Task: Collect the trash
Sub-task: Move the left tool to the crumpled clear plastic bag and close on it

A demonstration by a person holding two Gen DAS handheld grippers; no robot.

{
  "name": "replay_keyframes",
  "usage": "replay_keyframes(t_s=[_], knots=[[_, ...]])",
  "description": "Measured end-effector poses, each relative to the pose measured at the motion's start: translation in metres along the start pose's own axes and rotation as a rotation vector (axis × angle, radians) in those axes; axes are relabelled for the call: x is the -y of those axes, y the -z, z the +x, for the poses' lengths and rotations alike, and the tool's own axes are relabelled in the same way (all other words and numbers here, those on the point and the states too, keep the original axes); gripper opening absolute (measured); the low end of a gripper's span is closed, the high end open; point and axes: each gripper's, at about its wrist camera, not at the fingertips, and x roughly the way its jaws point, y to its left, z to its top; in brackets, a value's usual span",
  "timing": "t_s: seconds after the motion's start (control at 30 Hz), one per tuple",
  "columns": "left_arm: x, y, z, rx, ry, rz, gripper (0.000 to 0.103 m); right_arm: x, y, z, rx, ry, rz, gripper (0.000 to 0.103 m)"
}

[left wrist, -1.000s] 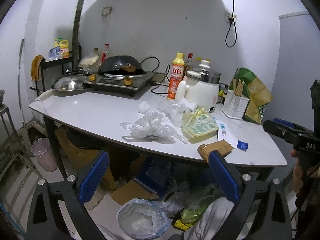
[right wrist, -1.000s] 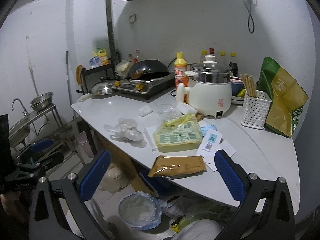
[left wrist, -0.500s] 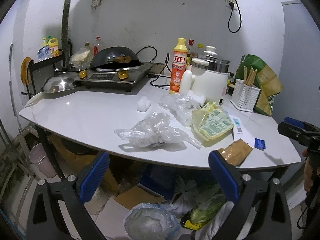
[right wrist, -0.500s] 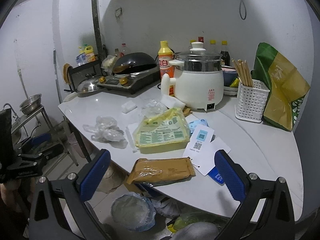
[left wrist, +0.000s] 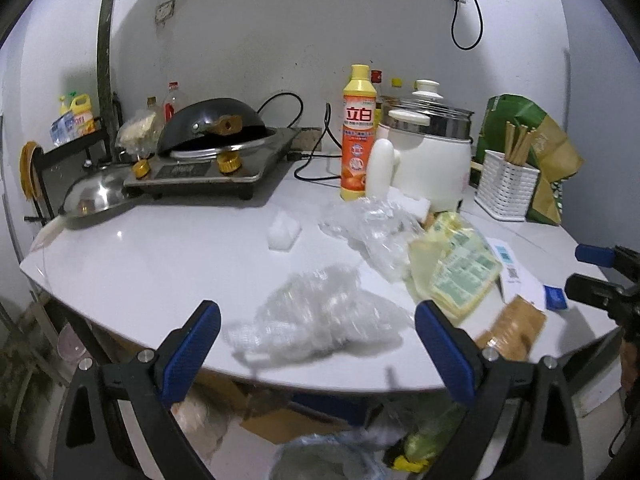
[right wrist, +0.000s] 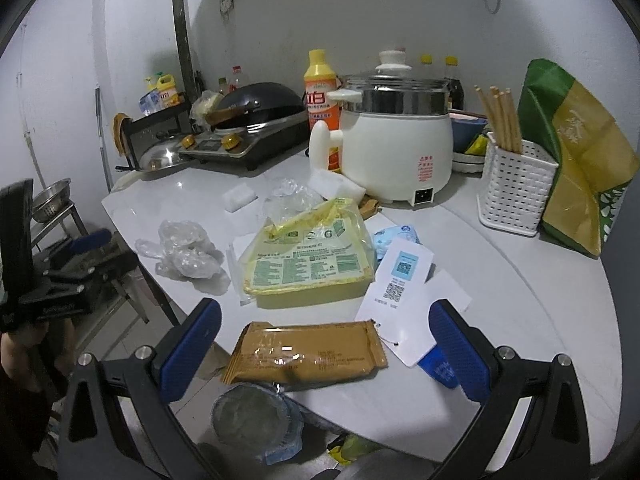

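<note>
Trash lies on the white table (left wrist: 160,264). A crumpled clear plastic bag (left wrist: 320,312) sits near the front edge, right between my open left gripper's (left wrist: 316,344) fingers; it also shows in the right wrist view (right wrist: 188,252). A brown snack wrapper (right wrist: 304,354) lies at the front edge between my open right gripper's (right wrist: 324,348) fingers. Behind it lie a yellow package (right wrist: 312,260), white QR-code cards (right wrist: 404,276) and a blue wrapper (right wrist: 394,236). More clear plastic (left wrist: 372,224) lies mid-table. Both grippers are empty.
A white electric pot (right wrist: 396,136), orange detergent bottle (left wrist: 358,136), stove with wok (left wrist: 212,148), chopstick basket (right wrist: 516,184) and green-yellow bag (right wrist: 580,160) stand at the back. A lined trash bin (right wrist: 256,420) sits on the floor under the table edge.
Both grippers have moved closer to the table. The clear bag now sits between the left fingers and the brown wrapper between the right fingers.
</note>
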Motion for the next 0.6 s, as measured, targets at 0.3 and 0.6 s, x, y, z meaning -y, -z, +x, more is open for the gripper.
replay_keyframes(t_s=[0.3,0.6], knots=[[-0.016,-0.006,0.045,-0.032,0.06,-0.024,0.088,-0.018,-0.023,0.036,-0.023,-0.005,-0.085,0.103],[-0.035,-0.001,0.073,-0.089,0.075,-0.066,0.087,-0.029,-0.046,0.062,-0.026,0.008,-0.142,0.103]])
